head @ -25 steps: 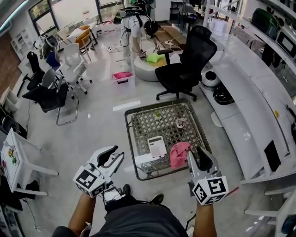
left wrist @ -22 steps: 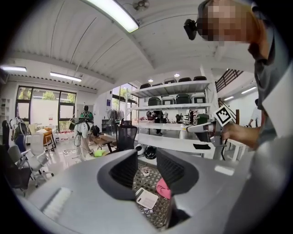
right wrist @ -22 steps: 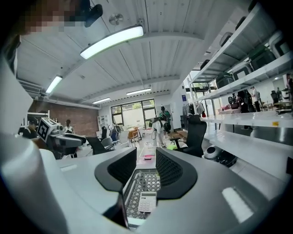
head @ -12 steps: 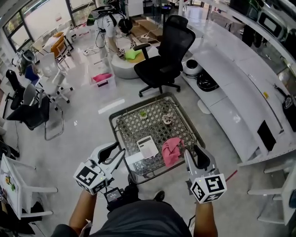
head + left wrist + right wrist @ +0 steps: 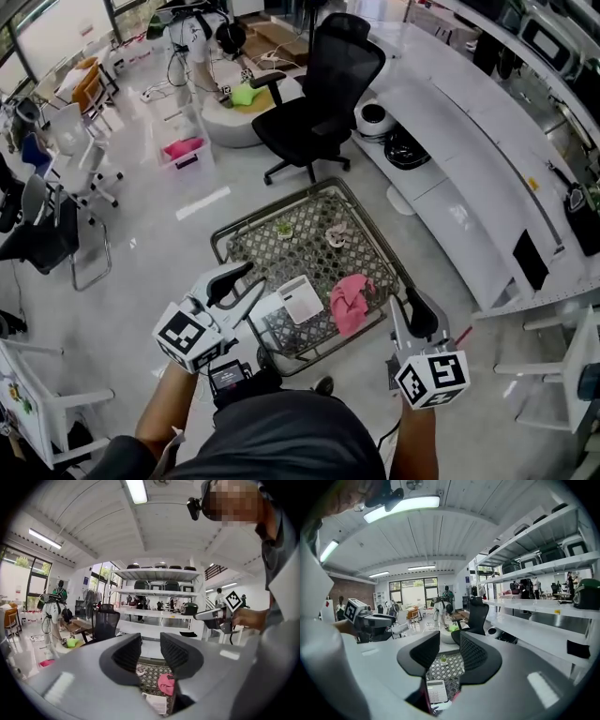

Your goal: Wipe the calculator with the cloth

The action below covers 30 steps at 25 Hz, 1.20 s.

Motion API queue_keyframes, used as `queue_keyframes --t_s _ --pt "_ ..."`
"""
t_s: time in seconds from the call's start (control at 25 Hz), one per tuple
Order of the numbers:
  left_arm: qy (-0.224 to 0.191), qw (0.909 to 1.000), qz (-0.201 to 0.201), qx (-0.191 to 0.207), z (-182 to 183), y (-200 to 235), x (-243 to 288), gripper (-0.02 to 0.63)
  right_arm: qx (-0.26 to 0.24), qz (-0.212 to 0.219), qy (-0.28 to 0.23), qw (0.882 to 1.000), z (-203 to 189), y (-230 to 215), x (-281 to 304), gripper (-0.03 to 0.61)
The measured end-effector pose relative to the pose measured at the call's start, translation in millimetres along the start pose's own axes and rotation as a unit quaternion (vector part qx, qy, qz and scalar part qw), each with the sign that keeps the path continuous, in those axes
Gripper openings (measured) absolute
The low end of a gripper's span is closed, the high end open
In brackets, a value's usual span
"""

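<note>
While both grippers hang over the near edge of a low rectangular table, neither touches anything on it. The table has a dark metal frame and a lattice-patterned top. The calculator, a flat pale slab, lies toward the near side, and the cloth lies just beside it on the right as a soft, crumpled pink heap. The left gripper is a smooth white shell with black ribbed pads, and its jaws stand apart with only air between them. The right gripper is spread the same way and holds nothing. In the right gripper view the calculator's rows of keys show below the jaws, partly cut off by the gripper's body. In the left gripper view the shell hides most of the tabletop, so only a corner of the calculator and a lobe of the cloth show. A white sheet lies at the table's near-left edge, half covered by the left gripper. Two small items stand farther back on the lattice – one greenish, one pale – too small to identify. A black mesh office chair stands beyond the far edge, and a curved white counter runs close past the table's right corner. To the left the pale glossy floor lies open.
</note>
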<state>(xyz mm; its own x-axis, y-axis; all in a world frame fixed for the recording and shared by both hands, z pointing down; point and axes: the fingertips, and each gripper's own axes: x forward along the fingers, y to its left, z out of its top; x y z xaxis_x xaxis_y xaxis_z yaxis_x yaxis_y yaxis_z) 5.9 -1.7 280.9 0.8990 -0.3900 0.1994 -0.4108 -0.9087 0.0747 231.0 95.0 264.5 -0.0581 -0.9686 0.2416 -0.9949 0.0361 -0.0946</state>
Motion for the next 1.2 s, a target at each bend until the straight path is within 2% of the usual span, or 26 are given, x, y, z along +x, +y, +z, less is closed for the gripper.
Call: queue_keyframes --t_s 0.12,0.4,0.6,0.76,0.92,1.08,1.2 --pt "-0.014 0.9998 -0.011 0.007 -4.5 24.0 5.1 0.143 -0.002 -0.012 0.005 1.0 5.4 5.3 15.0 0.131" --pt "-0.008 0.9994 -0.034 0.003 -11.3 67.0 14.8 0.143 -0.007 -0.043 0.017 0.999 7.1 16.4 44.5 0.132" --pt "-0.032 0.9974 -0.065 0.001 -12.9 88.4 17.0 0.143 -0.012 -0.068 0.028 0.997 4.0 29.0 60.1 0.132" --pt "-0.027 0.9968 -0.074 -0.013 -21.7 97.9 19.9 0.143 -0.016 -0.077 0.044 0.996 -5.1 31.0 70.8 0.132" --pt "-0.022 0.9976 -0.062 -0.021 -30.7 109.5 17.7 0.143 -0.012 -0.07 0.064 0.995 -17.4 27.0 84.2 0.132" --pt "-0.004 0.9988 -0.033 -0.036 -35.7 115.2 20.1 0.143 -0.003 -0.05 0.081 0.995 -32.1 13.3 103.7 0.132" --pt "0.0 0.9994 -0.003 -0.033 -39.8 116.6 16.6 0.143 0.0 -0.027 0.097 0.995 -51.4 2.0 116.9 0.132"
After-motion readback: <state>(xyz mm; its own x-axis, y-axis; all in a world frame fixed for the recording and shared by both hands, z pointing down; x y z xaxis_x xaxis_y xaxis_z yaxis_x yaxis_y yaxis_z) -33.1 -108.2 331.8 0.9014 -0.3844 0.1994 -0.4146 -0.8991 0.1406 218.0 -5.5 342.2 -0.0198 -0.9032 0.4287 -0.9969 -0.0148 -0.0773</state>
